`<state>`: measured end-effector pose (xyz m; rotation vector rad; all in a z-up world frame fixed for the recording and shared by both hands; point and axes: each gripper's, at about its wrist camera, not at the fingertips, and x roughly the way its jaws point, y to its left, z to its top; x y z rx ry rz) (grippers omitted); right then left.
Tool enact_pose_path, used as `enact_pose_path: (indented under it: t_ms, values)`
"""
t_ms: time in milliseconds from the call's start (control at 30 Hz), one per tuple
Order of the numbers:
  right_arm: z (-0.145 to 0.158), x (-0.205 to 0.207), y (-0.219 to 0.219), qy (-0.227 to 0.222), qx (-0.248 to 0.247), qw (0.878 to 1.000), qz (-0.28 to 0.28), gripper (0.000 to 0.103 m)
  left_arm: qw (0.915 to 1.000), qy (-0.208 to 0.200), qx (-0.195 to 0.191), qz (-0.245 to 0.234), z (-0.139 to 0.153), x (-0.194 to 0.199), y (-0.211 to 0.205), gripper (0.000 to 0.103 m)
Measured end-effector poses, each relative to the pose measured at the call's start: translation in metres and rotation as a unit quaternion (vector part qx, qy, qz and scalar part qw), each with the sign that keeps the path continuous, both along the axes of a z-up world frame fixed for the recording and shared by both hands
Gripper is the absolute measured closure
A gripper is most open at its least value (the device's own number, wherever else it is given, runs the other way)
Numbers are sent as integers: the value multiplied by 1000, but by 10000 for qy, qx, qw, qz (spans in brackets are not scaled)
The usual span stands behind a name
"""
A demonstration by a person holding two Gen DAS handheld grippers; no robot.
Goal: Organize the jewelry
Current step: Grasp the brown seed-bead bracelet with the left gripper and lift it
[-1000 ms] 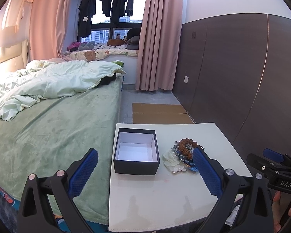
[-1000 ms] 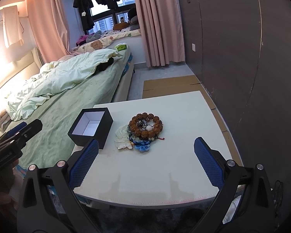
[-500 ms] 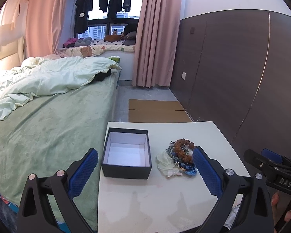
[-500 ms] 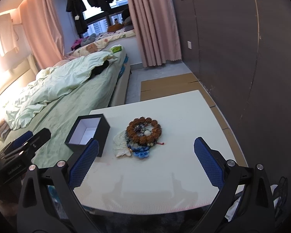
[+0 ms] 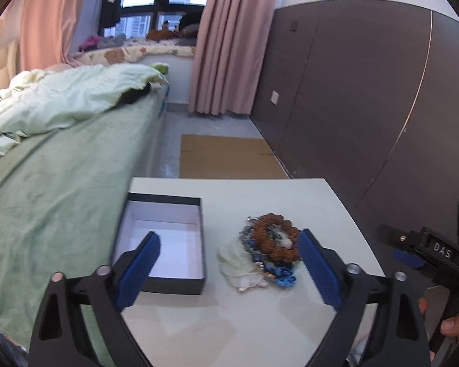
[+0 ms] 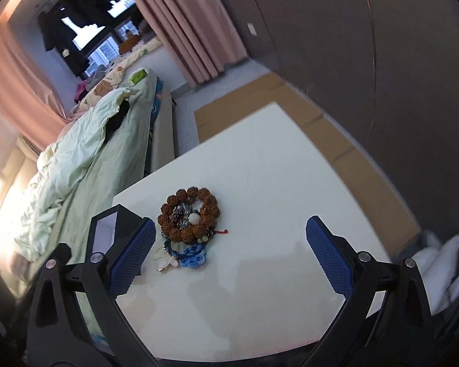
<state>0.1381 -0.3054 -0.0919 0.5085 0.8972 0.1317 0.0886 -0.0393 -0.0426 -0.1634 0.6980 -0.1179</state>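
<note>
Left wrist view: left tongs (image 5: pixel 226 270) spread, closing, nothing between the pads. Open black cardboard box with white lining (image 5: pixel 163 238) sits on the white worktop (image 5: pixel 229 321); brown bead bracelet atop a jewelry pile (image 5: pixel 275 240) lies at 3 o'clock of it, just beside.

Right wrist view: right tongs (image 6: pixel 229 258) spread, empty. Bracelet pile (image 6: pixel 188 215) lies at 11 o'clock of the tongs' midpoint, box (image 6: pixel 113 229) at 9 o'clock.

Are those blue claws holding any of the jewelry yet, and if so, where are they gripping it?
Nothing is held. The left gripper is closing with only air between its fingers, above the table. The right gripper is open and empty; the jewelry pile lies untouched.
</note>
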Motion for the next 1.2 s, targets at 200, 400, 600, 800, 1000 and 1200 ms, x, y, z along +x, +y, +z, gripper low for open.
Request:
enact_pose_path:
  t_ms: [200, 400, 600, 800, 1000, 1200]
  values:
    - [-26, 22, -13, 547, 757, 9956, -75, 14, 9973, 465, -459, -336, -23, 34, -17, 44]
    - [-41, 38, -14, 870, 1042, 9907, -41, 32, 9957, 643, -423, -520, -41, 60, -38, 59]
    - [-47, 54, -4, 967, 955, 9906, 118, 42, 9929, 919, -379, -651, -62, 85, -52, 64]
    - [-55, 69, 5, 1101, 963, 9891, 166, 45, 9922, 1048, -66, -677, -79, 104, -62, 64]
    - [-60, 84, 10, 1253, 1024, 9866, 202, 45, 9879, 1360, 305, -687, -100, 122, -72, 78]
    - [-60, 87, 15, 1302, 1069, 9854, 263, 45, 9910, 1121, 203, -709, -87, 120, -69, 86]
